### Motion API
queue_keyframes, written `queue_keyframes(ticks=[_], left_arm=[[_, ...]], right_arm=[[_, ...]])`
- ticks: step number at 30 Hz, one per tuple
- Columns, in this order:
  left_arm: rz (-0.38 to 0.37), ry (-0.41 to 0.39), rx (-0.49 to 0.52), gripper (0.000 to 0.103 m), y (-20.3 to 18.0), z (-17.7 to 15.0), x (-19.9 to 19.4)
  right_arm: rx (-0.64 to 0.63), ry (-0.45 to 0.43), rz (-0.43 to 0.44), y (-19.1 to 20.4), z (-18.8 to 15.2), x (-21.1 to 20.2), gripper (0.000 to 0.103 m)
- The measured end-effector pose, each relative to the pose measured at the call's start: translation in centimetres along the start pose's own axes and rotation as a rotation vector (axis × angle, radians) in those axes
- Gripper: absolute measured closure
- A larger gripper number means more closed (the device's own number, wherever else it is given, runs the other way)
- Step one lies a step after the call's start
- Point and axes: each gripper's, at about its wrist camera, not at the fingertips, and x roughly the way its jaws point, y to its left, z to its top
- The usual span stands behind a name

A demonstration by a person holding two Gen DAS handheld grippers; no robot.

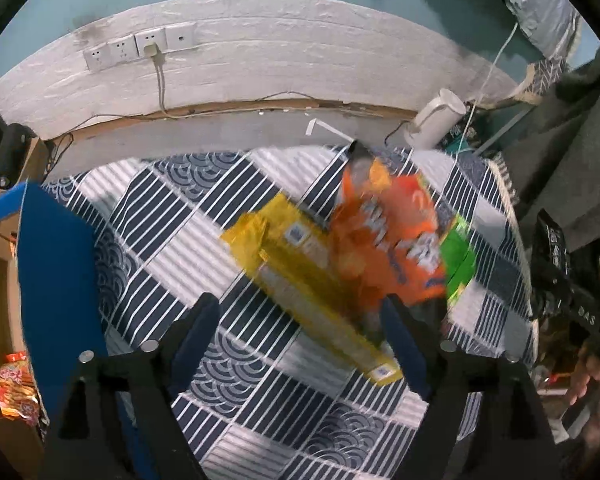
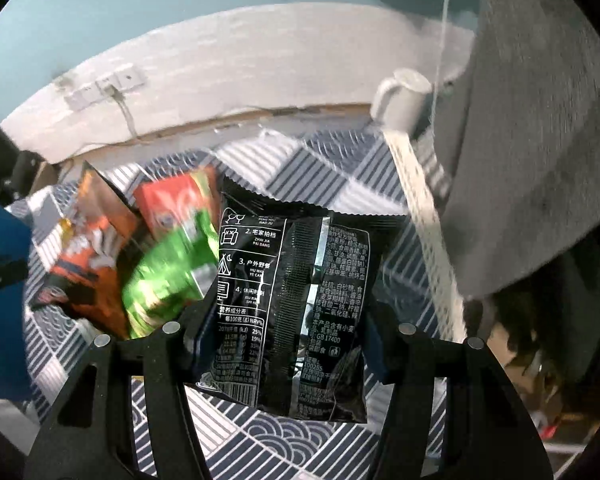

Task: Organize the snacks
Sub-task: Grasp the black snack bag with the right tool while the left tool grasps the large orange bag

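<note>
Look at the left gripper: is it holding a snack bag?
No, the left gripper is open and holds nothing, its fingers spread above the yellow snack bag that lies on the tablecloth.

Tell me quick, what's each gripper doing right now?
Left gripper: open, empty, above the yellow packet.
Right gripper: fingers closed on the black snack bag.

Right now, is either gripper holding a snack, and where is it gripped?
The right gripper holds the black snack bag by its lower side edges. The left gripper is open and holds nothing.
</note>
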Motion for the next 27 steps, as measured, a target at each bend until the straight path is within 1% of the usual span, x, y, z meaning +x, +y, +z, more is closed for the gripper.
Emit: queue_keyframes(ticks=[5, 7, 9, 12, 15, 18, 21, 22, 24, 27], left_arm=[[-0.008, 0.031, 0.024, 0.015, -2.3, 2.0, 0.9], [-0.009, 0.051, 0.043, 0.015, -3.3, 2.5, 1.5], [-0.007, 0.085, 0.063, 0.015, -4.1, 2.7, 2.4], [-0.016, 0.123, 0.068, 0.015, -5.0, 2.7, 3.6], [-0.034, 0.142, 0.041, 0.015, -5.5, 2.7, 4.5], [-0.054, 0.171, 0.004, 0.013, -5.6, 2.6, 5.7], [-0.049, 0.200, -0.014, 0.013, -5.7, 2.4, 7.1], [-0.063, 0.205, -0.021, 0.013, -5.6, 2.2, 7.5], [-0.087, 0.211, -0.038, 0.013, -5.5, 2.0, 8.0], [-0.115, 0.196, -0.045, 0.015, -5.2, 1.8, 8.2]], right_arm=[[-0.089, -0.054, 0.060, -0.4, 2.2, -1.7, 0.044], [-0.157, -0.080, 0.070, -0.3, 2.9, -2.0, 0.044], [-0.182, -0.088, 0.078, -0.5, 3.1, -2.0, 0.044], [-0.136, -0.084, 0.098, -1.2, 3.0, -1.5, 0.044], [-0.113, -0.072, 0.109, -1.4, 2.6, -0.8, 0.044], [-0.120, -0.061, 0.111, -1.1, 2.4, 0.0, 0.044], [-0.129, -0.052, 0.116, -0.7, 2.4, 0.4, 0.044], [-0.134, -0.050, 0.117, -0.5, 2.4, 0.5, 0.044], [-0.149, -0.048, 0.119, -0.1, 2.6, 0.6, 0.044], [-0.176, -0.048, 0.124, 0.5, 2.7, 0.6, 0.044]])
